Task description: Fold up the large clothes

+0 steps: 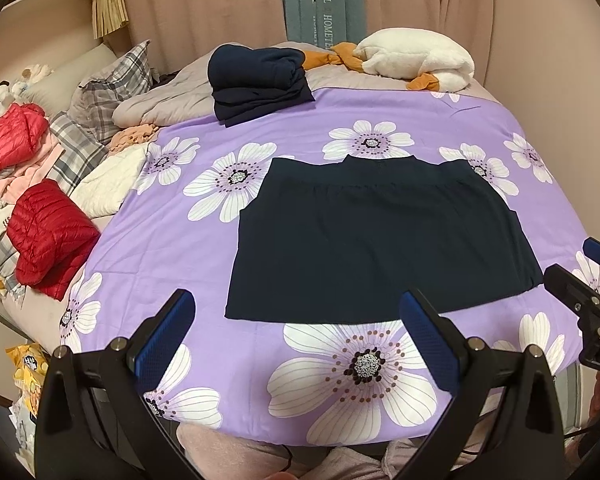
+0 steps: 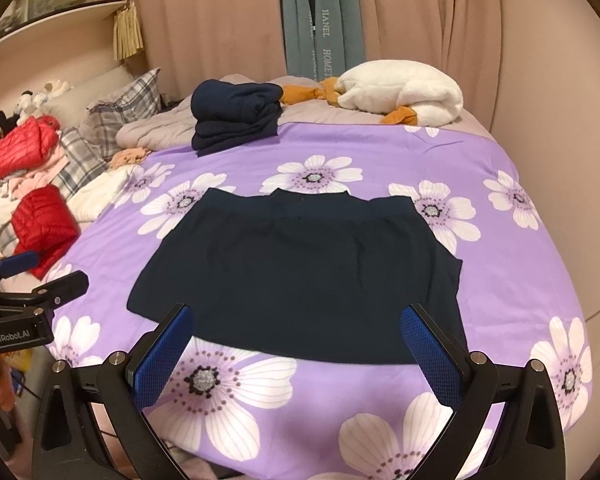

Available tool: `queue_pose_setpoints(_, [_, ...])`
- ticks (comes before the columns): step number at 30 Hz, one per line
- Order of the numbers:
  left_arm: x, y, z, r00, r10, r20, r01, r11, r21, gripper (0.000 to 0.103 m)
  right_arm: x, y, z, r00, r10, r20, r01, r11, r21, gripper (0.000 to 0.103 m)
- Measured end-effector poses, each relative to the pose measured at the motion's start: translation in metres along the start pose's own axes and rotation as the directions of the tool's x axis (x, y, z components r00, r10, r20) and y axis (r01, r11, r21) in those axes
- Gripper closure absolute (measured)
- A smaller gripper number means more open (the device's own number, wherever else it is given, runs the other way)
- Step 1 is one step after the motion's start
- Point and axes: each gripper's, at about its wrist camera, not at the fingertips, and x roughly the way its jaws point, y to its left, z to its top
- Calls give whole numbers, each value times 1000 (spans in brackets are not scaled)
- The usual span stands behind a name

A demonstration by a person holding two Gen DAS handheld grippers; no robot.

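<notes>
A dark navy garment (image 1: 375,240) (image 2: 300,276) lies flat on the purple flowered bedspread (image 1: 260,184) (image 2: 499,264), partly folded into a rough rectangle with its collar at the far edge. My left gripper (image 1: 296,312) hovers open over the garment's near left hem, nothing between its blue pads. My right gripper (image 2: 296,324) stands open above the near right hem, also empty. Each gripper shows at the edge of the other's view: the right gripper (image 1: 579,276) and the left gripper (image 2: 40,276).
A stack of folded navy clothes (image 1: 256,84) (image 2: 236,120) sits at the far side of the bed. A white and orange plush toy (image 1: 415,58) (image 2: 395,94) lies beyond it. Red puffer jackets (image 1: 48,236) (image 2: 44,224), plaid pillows (image 1: 112,92) and loose laundry crowd the left. Curtains hang behind.
</notes>
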Motion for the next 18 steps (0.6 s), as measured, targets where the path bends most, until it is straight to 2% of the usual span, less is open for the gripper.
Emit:
queue_pose_setpoints(9, [-3, -1, 1, 1000, -25, 10, 25, 1000, -3, 0, 0, 1, -3, 1000, -2, -2, 2, 1000, 7, 1])
queue_pose_setpoints(18, [-4, -1, 1, 1000, -5, 14, 5, 1000, -5, 0, 0, 0, -2, 1000, -2, 0, 2, 1000, 8, 1])
